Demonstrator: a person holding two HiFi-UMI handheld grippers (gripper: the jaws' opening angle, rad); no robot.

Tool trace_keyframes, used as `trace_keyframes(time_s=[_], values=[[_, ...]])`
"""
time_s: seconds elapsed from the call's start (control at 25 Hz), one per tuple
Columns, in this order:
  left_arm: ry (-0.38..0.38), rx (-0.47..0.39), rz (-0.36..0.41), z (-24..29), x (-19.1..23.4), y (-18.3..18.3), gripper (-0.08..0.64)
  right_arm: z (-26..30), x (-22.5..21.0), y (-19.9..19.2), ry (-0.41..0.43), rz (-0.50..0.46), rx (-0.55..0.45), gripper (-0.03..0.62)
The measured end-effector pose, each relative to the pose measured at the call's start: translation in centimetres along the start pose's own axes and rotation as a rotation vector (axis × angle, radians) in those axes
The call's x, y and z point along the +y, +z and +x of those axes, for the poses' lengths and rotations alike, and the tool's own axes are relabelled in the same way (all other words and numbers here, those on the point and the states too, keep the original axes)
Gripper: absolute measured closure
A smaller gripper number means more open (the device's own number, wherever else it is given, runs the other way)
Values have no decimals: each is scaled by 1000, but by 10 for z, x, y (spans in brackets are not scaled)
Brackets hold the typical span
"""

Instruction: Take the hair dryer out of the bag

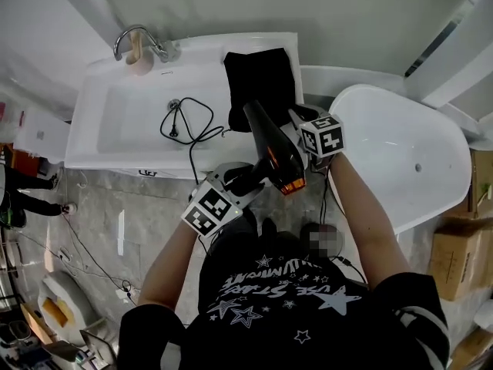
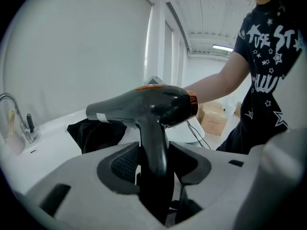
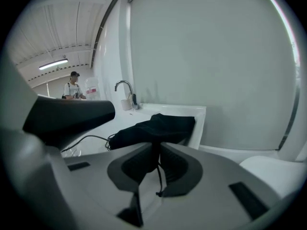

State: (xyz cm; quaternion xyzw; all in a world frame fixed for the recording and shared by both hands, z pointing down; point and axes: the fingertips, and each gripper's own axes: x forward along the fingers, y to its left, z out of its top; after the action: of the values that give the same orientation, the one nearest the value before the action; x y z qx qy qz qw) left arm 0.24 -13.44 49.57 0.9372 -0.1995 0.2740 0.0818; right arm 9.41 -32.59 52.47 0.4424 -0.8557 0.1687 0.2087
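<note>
Holding: hair dryer (image 1: 273, 149), clear of the bag (image 1: 260, 79), handle clamped in my left gripper (image 1: 248, 179) fingers above the sink (image 1: 100, 156) rim; right gripper (image 1: 297, 116) fingers pinched on bag fabric. Risks, as I judge: cord (image 1: 189, 122) trailing in the sink snagging; heavy head pivoting in the grip

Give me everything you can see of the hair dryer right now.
The hair dryer has a glossy black, plastic-looking body, with an orange ring at its rear end and a small pale label near the nozzle. It is held in the air by the front of the sink. Its barrel is roughly level and its handle points down, clamped between the left gripper jaws. It appears out of the black bag behind it. A black cord with a plug, seemingly its own, lies in the basin.
</note>
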Motion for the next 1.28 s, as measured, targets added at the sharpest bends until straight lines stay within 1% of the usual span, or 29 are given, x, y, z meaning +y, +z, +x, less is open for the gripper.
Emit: trace_keyframes(time_s=[0.08,0.2,0.24,0.36,0.44,0.52,0.56,0.6,0.68,0.72,0.84,0.96,1.04,1.28], values=[[16,-23,-29,0,-2,3,356,-4,3,-1,5,-8,-4,518],[44,-51,-62,-3,-4,7,356,-12,8,-3,15,-14,-8,454],[53,-58,-69,-5,-5,8,356,-16,10,-4,15,-15,-12,443],[67,-82,-93,-10,-9,11,356,-30,11,-4,4,-12,-39,428],[76,-98,-103,-13,-10,12,356,-42,10,-2,-19,-17,-62,428],[83,-116,-110,-16,-12,14,356,-54,10,0,-44,-26,-88,433],[86,-126,-112,-17,-13,14,356,-61,11,0,-56,-30,-101,446],[89,-135,-115,-19,-14,15,356,-67,12,1,-67,-36,-115,474],[97,-154,-125,-22,-17,16,356,-78,19,3,-78,-43,-144,563],[99,-165,-131,-25,-19,17,356,-84,26,4,-72,-41,-156,584],[101,-191,-141,-34,-28,18,356,-100,45,6,-59,-18,-199,586],[93,-203,-145,-45,-35,15,356,-115,58,10,-107,-25,-251,586],[90,-210,-147,-51,-40,12,355,-122,66,8,-122,-31,-251,586],[75,-225,-151,-63,-64,3,355,-145,92,-8,-123,-3,-235,586]])
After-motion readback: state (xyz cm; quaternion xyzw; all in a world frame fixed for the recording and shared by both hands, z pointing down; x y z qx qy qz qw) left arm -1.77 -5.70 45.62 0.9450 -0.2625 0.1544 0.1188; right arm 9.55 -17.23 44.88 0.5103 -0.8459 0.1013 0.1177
